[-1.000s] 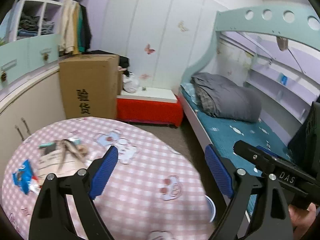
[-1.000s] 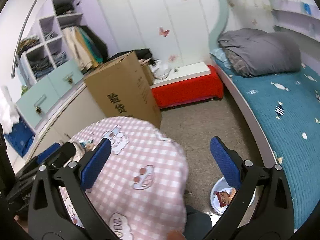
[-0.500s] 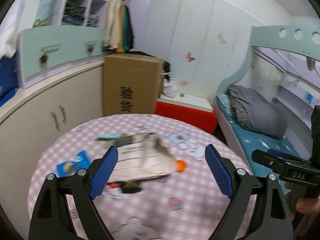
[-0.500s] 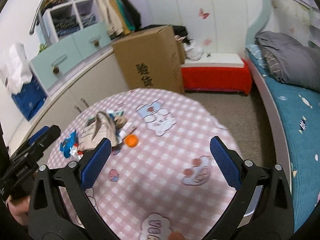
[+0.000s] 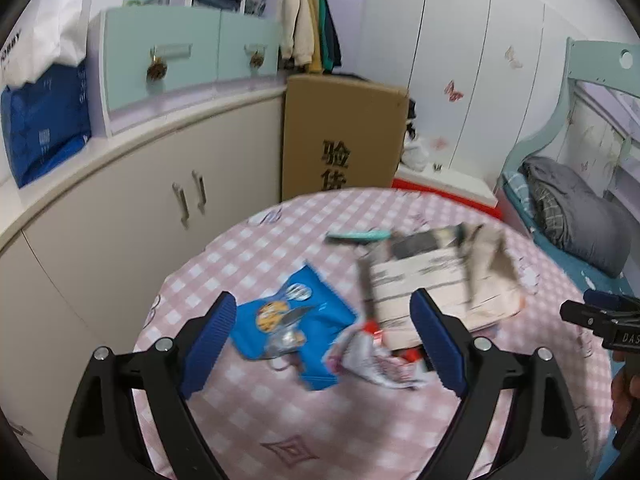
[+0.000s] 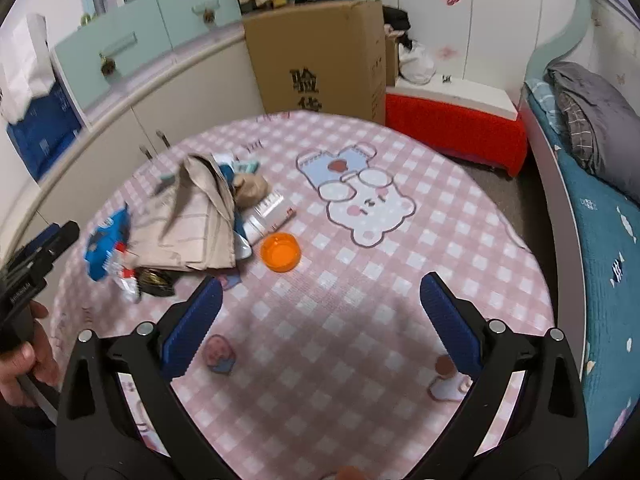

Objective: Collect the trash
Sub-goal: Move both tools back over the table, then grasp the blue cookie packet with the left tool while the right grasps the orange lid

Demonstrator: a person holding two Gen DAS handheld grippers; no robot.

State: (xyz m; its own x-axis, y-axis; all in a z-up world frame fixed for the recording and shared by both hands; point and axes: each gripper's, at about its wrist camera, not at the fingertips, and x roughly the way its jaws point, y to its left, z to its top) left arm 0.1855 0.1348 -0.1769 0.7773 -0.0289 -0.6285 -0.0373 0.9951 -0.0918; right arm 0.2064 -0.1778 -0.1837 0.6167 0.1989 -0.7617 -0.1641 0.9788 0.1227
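Observation:
A pile of trash lies on the round pink checked table (image 6: 360, 280). A blue snack wrapper (image 5: 288, 316) lies between my left gripper's pads, next to a crumpled white wrapper (image 5: 368, 356) and a beige paper bag (image 5: 440, 284). My left gripper (image 5: 324, 340) is open and empty just above them. In the right wrist view the paper bag (image 6: 188, 224), an orange cap (image 6: 280, 251) and the blue wrapper (image 6: 104, 240) lie left of centre. My right gripper (image 6: 320, 316) is open and empty over bare cloth.
A cardboard box (image 6: 320, 56) stands behind the table beside curved white cabinets (image 5: 120, 200). A red-sided bench (image 6: 452, 124) and a bed with a grey blanket (image 6: 588, 112) are to the right. The left gripper also shows at the right wrist view's left edge (image 6: 36, 264).
Both grippers have swung left, from the bed and floor onto the table. The trash pile now sits right in front of my left gripper. Both stay open.

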